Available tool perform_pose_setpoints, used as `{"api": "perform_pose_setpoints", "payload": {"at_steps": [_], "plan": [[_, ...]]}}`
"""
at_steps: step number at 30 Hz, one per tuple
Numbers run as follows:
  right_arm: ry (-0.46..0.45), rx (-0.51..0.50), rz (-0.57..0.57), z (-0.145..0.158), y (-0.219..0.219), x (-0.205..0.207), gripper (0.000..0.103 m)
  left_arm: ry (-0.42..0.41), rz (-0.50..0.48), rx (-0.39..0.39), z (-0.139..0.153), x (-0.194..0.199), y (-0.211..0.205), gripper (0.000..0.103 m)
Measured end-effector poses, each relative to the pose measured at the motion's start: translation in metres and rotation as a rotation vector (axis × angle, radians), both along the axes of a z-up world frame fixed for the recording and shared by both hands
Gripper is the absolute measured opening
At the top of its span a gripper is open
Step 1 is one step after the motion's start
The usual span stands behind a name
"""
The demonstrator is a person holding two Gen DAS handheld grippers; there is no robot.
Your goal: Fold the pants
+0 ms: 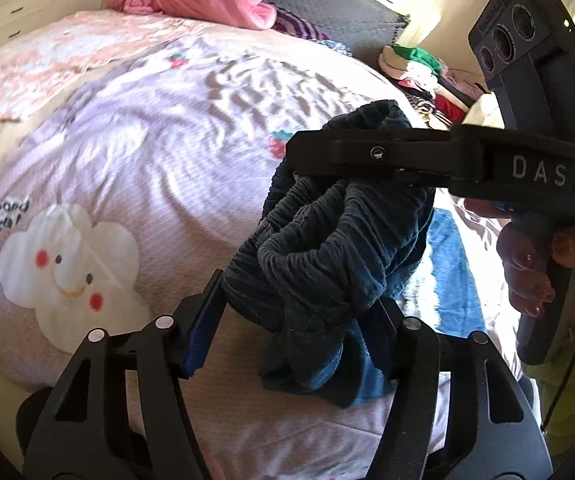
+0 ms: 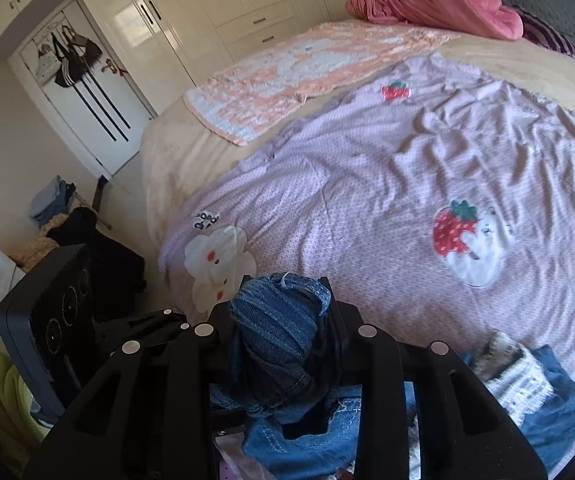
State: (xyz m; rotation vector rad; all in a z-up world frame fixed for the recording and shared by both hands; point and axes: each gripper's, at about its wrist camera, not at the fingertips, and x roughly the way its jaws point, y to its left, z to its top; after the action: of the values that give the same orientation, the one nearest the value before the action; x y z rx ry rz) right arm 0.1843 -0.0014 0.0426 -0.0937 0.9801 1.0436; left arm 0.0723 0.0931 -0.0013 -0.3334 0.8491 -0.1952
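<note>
Pants of dark blue denim, bunched at the gathered waistband, hang above the bed with the lilac cartoon-print cover. Your left gripper has its jaws clenched on the near lower bunch; your right gripper clamps the far upper edge. To do this well, draw the two grips apart along the waistband until it runs taut, then lower the legs flat onto the cover.

One pair of pants, two tools, two strawberry patches, perhaps two clothes heaps
</note>
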Motion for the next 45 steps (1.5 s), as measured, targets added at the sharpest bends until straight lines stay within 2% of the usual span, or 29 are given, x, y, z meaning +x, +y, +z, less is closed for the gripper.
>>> {"api": "perform_pose_setpoints", "payload": {"at_steps": [12,20,26,29,34,38,40,45], "plan": [[-0.061,0.113,-0.028,0.010,-0.104,-0.001,0.030,-0.027,-0.114,0.059,0.019,0.015,-0.084,0.054],[-0.066,0.105,-0.066,-0.011,-0.152,0.009,0.030,-0.007,-0.150,0.078,0.007,0.020,-0.134,0.054],[-0.048,0.134,-0.095,-0.027,-0.176,0.009,0.034,0.003,-0.150,0.086,-0.003,0.018,-0.144,0.056],[-0.041,0.140,-0.117,-0.028,-0.186,0.007,0.039,-0.005,-0.155,0.079,-0.003,0.014,-0.147,0.060],[-0.032,0.152,-0.199,-0.027,-0.214,0.002,0.046,-0.033,-0.173,0.030,0.003,0.001,-0.153,0.072],[-0.019,0.138,-0.251,-0.030,-0.233,-0.014,0.050,-0.033,-0.257,-0.038,0.002,-0.010,-0.163,0.075],[-0.014,0.129,-0.251,-0.032,-0.236,-0.022,0.050,-0.023,-0.294,-0.023,-0.002,-0.015,-0.170,0.076],[0.001,0.034,-0.249,-0.051,-0.234,-0.034,0.050,0.042,-0.364,0.026,-0.021,-0.017,-0.181,0.076]]}}
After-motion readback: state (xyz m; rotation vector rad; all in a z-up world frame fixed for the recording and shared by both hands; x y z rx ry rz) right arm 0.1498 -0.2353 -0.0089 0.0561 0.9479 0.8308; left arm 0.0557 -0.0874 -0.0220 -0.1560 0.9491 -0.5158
